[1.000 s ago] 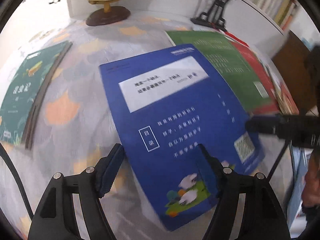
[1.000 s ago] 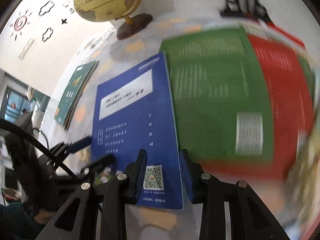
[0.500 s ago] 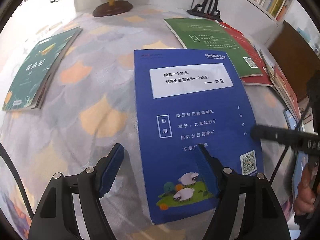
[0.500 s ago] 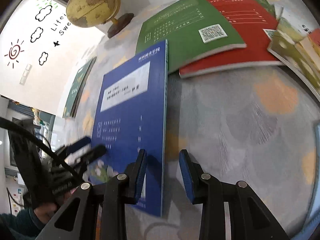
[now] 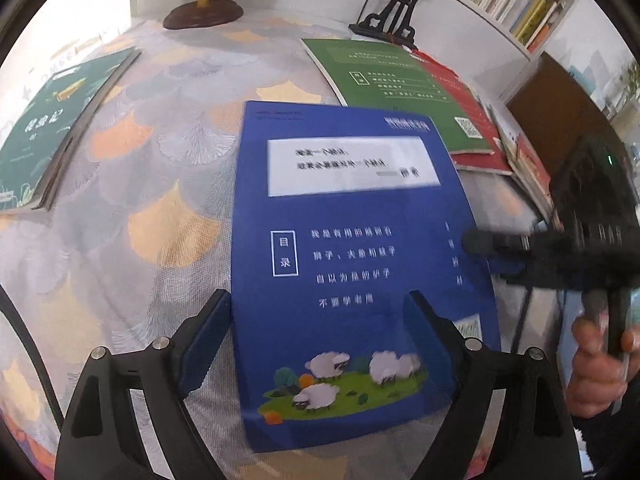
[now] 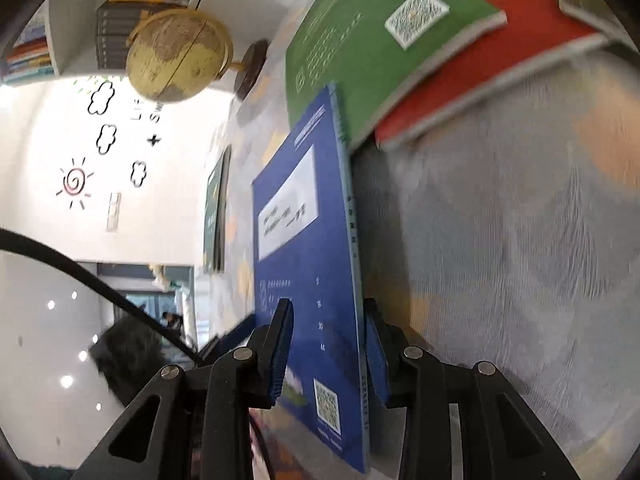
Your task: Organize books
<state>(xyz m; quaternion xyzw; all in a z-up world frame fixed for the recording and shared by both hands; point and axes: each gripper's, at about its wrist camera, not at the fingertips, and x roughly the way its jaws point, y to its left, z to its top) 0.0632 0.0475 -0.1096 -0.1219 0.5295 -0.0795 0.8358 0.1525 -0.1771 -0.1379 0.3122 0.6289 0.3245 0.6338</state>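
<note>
A blue book [image 5: 352, 240] with sheep on its cover lies lengthwise on the patterned tablecloth [image 5: 132, 216]. Its near end sits between the fingers of my left gripper [image 5: 318, 300], whose jaws are opening and do not press on it. My right gripper [image 6: 328, 308] is rolled onto its side and shut on the blue book [image 6: 308, 272] at the spine edge, one pad over the cover and one under it. In the left wrist view, that right gripper [image 5: 484, 254] reaches in from the right, held by a hand [image 5: 596, 372].
A green book [image 5: 400, 88] overlaps a red book [image 5: 480, 160] beyond the blue one, with more books [image 5: 528, 160] along the right edge. A dark green book [image 5: 44, 128] lies far left. A globe [image 5: 204, 4], a black stand [image 5: 396, 16] and a bookshelf [image 5: 516, 4] stand behind.
The blue book has swung from slanted to straight and come away from the green book. The right gripper rolled onto its side, still on the spine. The left jaws spread a little.
</note>
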